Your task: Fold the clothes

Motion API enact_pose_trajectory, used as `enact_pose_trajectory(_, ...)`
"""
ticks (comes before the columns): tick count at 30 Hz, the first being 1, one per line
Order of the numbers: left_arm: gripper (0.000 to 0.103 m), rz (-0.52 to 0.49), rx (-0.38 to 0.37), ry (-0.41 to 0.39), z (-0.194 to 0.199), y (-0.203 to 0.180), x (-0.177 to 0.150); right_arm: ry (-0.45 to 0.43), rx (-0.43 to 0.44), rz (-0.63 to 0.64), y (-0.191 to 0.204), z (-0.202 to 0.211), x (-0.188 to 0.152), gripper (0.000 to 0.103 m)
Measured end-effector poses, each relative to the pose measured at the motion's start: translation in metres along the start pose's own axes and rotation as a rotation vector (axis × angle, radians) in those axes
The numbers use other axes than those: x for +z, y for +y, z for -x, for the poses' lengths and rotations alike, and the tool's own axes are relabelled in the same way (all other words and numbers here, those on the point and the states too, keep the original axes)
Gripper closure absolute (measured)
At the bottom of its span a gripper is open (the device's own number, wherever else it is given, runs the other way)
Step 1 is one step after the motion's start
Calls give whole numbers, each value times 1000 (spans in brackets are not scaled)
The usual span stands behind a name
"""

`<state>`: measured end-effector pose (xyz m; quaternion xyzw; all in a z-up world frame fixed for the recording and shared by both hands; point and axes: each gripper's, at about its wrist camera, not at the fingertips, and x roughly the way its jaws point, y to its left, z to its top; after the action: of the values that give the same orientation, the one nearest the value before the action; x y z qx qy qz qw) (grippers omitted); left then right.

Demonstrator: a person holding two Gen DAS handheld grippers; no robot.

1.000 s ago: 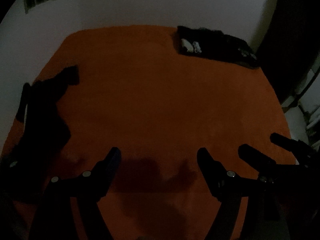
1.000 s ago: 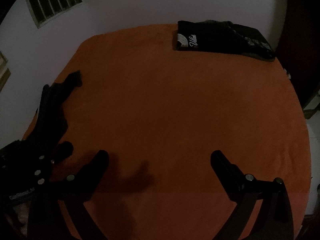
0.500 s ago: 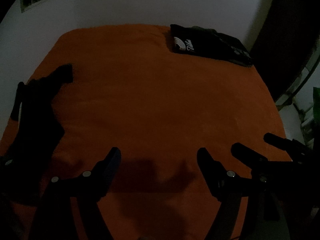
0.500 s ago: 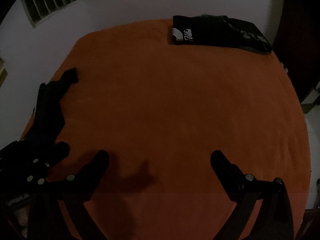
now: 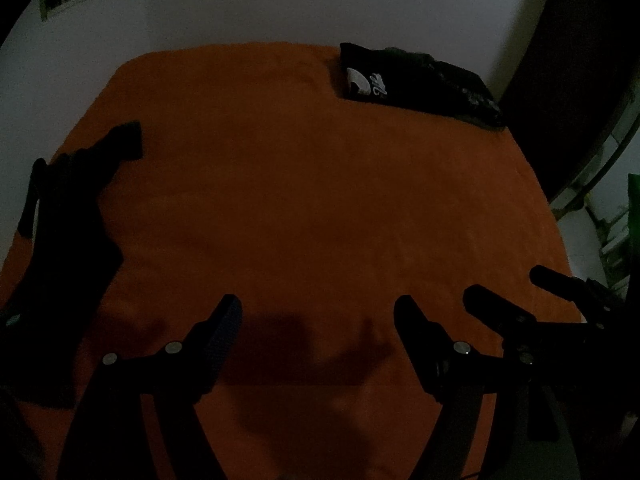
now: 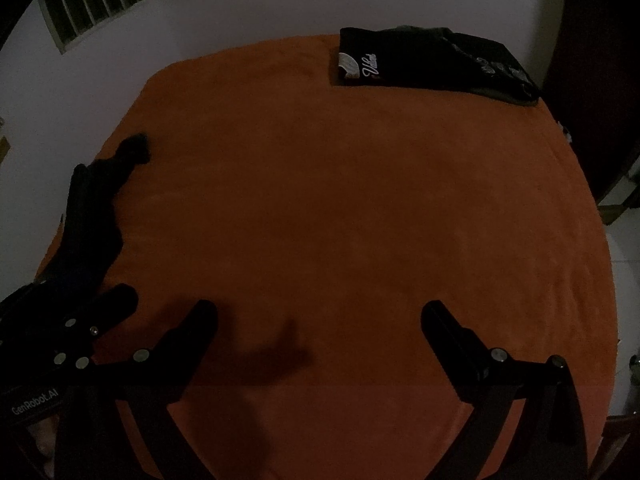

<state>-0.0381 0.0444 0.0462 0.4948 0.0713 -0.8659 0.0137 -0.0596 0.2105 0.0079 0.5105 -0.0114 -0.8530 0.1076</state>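
A rumpled black garment [image 5: 68,216] lies unfolded along the left edge of the orange table cover [image 5: 320,200]; it also shows in the right wrist view [image 6: 92,208]. A folded black garment with a white logo [image 5: 416,80] sits at the far right corner, also in the right wrist view [image 6: 428,62]. My left gripper [image 5: 318,316] is open and empty above the near edge. My right gripper [image 6: 320,320] is open and empty beside it; it shows at the lower right of the left wrist view [image 5: 532,292].
The scene is dim. A white wall [image 6: 260,4] with a vent [image 6: 96,0] stands behind the table. A dark door or cabinet [image 5: 580,60] is at the far right, with floor and clutter [image 5: 616,216] beyond the table's right edge.
Both grippers have shifted slightly, so the table and garments sit a little differently in view. Both stay open and empty. The garments have not moved.
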Motion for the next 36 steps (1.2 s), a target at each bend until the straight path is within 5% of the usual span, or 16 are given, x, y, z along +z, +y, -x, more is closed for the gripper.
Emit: enact_pose_trajectory(36, 24, -31, -11, 11, -5, -7, 2, -4, -17, 6, -3, 0, -5, 1)
